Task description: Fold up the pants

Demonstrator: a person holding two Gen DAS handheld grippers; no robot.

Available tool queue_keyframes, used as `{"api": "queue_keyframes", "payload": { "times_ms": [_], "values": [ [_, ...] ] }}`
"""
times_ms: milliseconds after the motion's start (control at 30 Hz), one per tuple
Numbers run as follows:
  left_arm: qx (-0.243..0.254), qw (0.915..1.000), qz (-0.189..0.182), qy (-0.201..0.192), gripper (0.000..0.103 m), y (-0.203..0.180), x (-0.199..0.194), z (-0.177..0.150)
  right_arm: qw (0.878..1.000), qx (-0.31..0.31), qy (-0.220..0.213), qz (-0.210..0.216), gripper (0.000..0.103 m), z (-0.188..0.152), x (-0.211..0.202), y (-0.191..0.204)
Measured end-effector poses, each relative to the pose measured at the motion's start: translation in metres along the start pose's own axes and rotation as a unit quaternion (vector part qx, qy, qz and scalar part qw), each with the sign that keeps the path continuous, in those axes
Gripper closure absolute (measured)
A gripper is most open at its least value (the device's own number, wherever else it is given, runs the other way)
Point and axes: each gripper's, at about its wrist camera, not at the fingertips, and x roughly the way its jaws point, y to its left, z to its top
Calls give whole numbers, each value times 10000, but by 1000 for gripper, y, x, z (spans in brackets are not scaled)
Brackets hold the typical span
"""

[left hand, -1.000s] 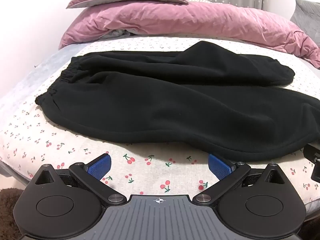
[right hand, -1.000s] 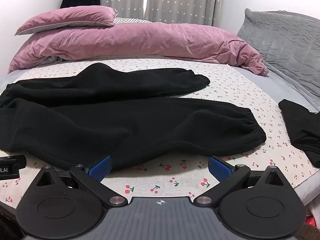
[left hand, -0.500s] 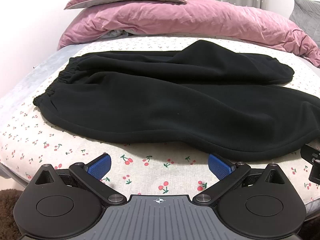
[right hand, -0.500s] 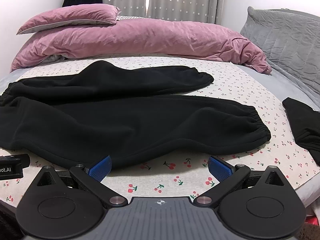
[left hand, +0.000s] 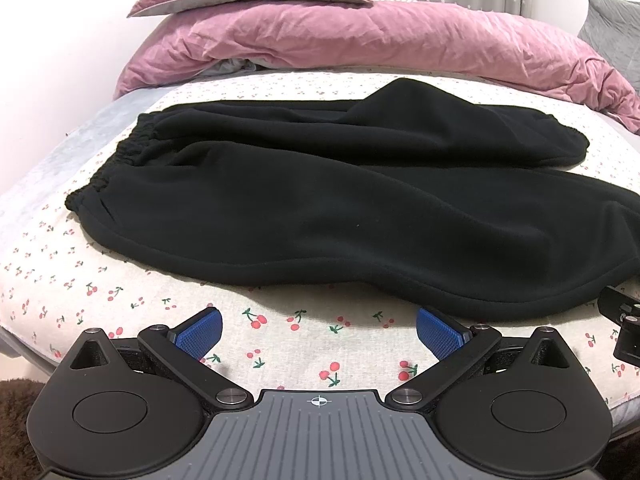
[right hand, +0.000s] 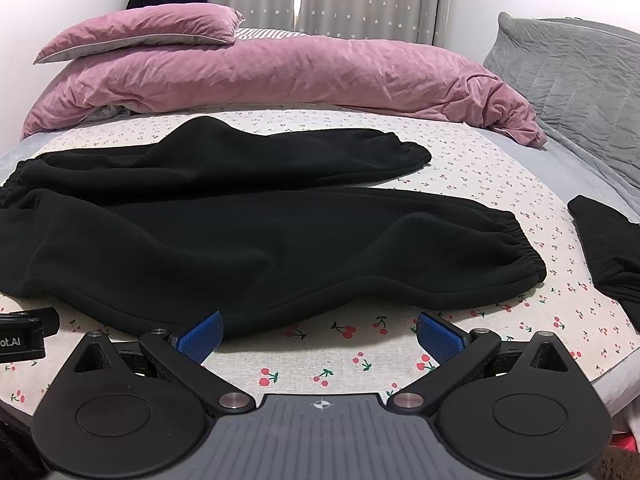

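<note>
1. The pants [left hand: 328,208] lie spread flat on the bed [left hand: 280,332], on its cherry-print sheet: waistband [left hand: 116,160] toward the left, both legs running right, the far leg's cuff [right hand: 404,152] and the near leg's cuff [right hand: 516,244] well apart. No fold has been made yet.
2. What has changed over the last second is small. In both wrist views the garment now sits a little higher and further off than it did, so both tools seem to have drawn back or tilted slightly; the cloth itself has not shifted.
3. The left hand-held gripper [left hand: 318,332] hovers over bare sheet just short of the near hem, jaws wide apart and empty.
4. The right hand-held gripper [right hand: 320,330] is likewise spread wide and holds nothing; its left pad [right hand: 200,336] sits close to the hem of the near leg, though contact cannot be told.
5. For the task, this reads as lining up before the first grasp. A likely next move is to pinch the near edge at two points and carry it over the far leg.
6. A pink duvet [right hand: 280,76] lies behind, and another dark garment [right hand: 608,248] at the right, clear of the work.
</note>
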Motion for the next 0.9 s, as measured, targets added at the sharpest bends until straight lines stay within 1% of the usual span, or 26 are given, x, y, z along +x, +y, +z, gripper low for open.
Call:
{"api": "queue_keyframes", "payload": {
  "times_ms": [900],
  "values": [
    [96,10000,-23,-10,0,-2,3,-1,9999,66,85,-31,0,-1,6,-8]
  ]
}}
